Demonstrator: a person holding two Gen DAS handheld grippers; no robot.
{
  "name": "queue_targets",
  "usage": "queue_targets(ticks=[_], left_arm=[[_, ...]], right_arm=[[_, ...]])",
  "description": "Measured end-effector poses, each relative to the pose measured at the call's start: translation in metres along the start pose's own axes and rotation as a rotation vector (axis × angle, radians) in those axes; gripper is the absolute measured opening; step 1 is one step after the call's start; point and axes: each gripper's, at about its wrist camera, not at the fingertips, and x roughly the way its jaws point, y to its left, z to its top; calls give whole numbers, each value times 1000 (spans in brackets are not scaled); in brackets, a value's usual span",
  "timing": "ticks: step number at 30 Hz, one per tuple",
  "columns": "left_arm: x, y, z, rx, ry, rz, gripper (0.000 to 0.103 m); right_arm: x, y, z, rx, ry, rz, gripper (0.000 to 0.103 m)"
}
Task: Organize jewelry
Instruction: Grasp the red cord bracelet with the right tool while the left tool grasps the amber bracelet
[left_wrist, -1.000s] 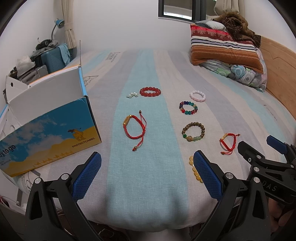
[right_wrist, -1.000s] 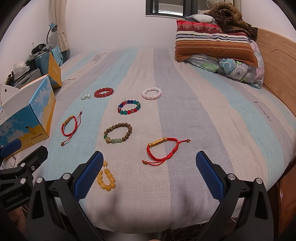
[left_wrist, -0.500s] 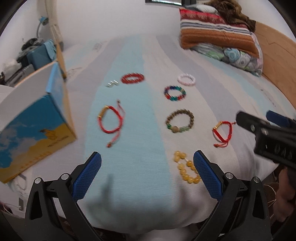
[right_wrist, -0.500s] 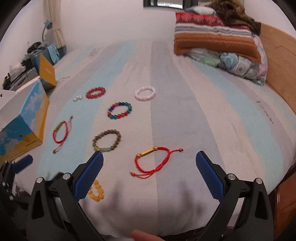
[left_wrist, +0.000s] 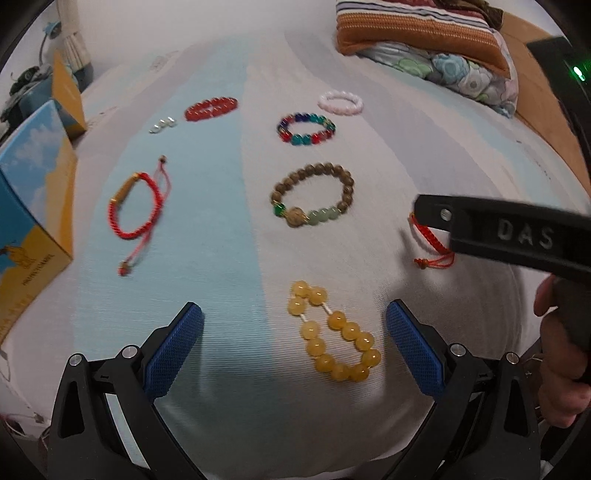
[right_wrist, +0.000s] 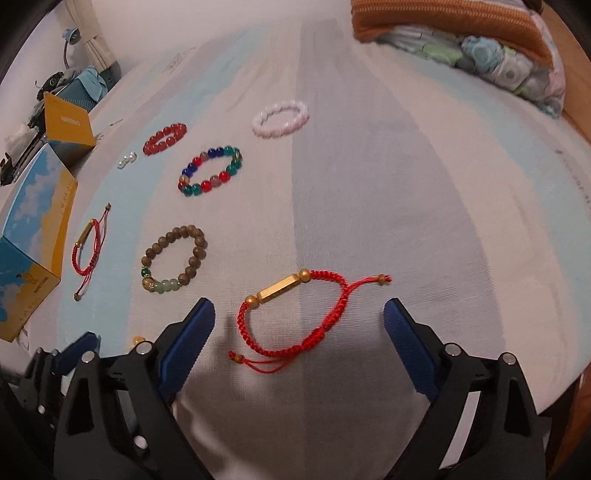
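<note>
The right hand-held gripper (right_wrist: 299, 343), jaws apart and just narrowing, straddled the red cord bracelet (right_wrist: 295, 317) near the bed's (right_wrist: 406, 206) front edge; its gold bar lay crosswise; the left hand-held gripper (left_wrist: 293, 347), agape, framed the yellow bead bracelet (left_wrist: 332, 332).

Red cord bracelet (right_wrist: 295, 317) between gaping tongs (right_wrist: 299, 332)

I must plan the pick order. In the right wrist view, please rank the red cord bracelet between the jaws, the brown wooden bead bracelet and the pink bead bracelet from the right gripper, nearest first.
1. Red cord bracelet, between the open jaws of the right gripper.
2. Brown wooden bead bracelet, farther left.
3. Pink bead bracelet, far up the bed.
</note>
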Motion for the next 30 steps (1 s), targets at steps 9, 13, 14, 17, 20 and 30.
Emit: queue_targets(ticks=[9, 13, 14, 17, 20, 30], left_arm=[[10, -5, -6, 20, -3, 31, 94], [5, -8, -8, 39, -10, 15, 81], [4, -7, -8, 40, -9, 7, 76], [0, -8, -9, 43, -7, -12, 61], [-3, -8, -10, 50, -5, -19, 43], [-11, -6, -12, 65, -19, -50, 10]], right_arm=[[21, -5, 1, 38, 45, 23, 73], [21, -9, 1, 53, 27, 4, 58], [20, -11, 1, 57, 25, 3, 53], [20, -14, 0, 72, 16, -5, 42], [18, -19, -1, 83, 7, -17, 30], [12, -20, -3, 69, -39, -52, 8]])
